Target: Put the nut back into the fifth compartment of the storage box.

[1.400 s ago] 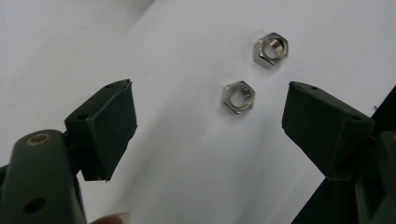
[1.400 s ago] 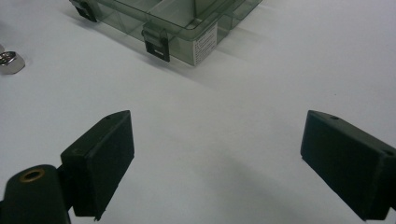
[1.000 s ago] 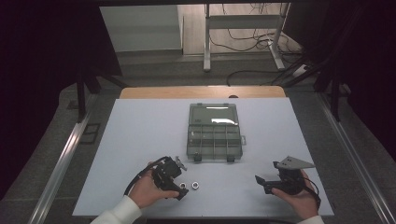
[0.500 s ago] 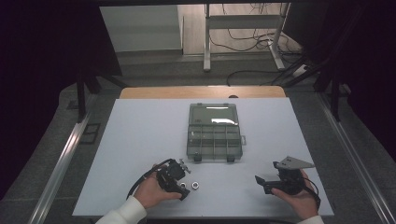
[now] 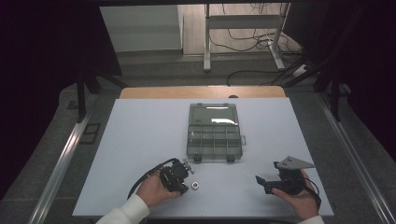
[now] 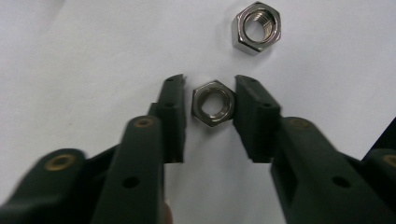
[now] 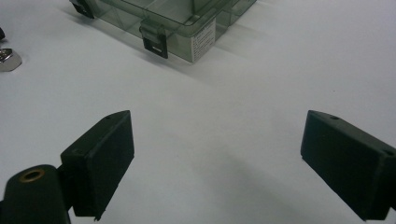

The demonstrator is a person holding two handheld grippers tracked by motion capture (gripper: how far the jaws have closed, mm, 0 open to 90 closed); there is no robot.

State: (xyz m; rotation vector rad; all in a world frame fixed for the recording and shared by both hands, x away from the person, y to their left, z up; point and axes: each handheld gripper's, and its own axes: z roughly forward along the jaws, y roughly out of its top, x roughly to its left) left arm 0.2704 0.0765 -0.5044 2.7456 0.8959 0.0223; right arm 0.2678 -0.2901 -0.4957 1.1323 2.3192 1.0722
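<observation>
Gripped nut: a steel hex nut (image 6: 213,103) lies flat on the white bench (image 5: 140,140), between the two black jaws of the left tool (image 6: 211,107), near the bench's front edge.
Left tool state: the jaws have just been closing and are seen drawn in on the nut's flats; the right pad appears to touch it, and at the left pad a hairline gap cannot be ruled out. It is judged closed on the nut.
Second nut: another hex nut (image 6: 257,27) lies just beyond the jaw tips, apart from the first and untouched.
Organizer box: a clear compartment box (image 5: 214,135) stands open at mid-bench, lid laid back, well apart from both nuts. Its visible cells look empty, though small contents cannot be ruled out.
Right tool state: the right tool (image 7: 217,154) is held with its jaws wide apart and nothing between them, resting near the bench's front right and facing the box.
Step in hand: pick-up of the nut, judged from the grip.
Method: the pads are best kept square on two opposite flats, not on corners, so that the nut is not twisted out. The lift should be made straight up, clear of the second nut.
Risk: a thin nut held low on the pads may be dropped.
</observation>
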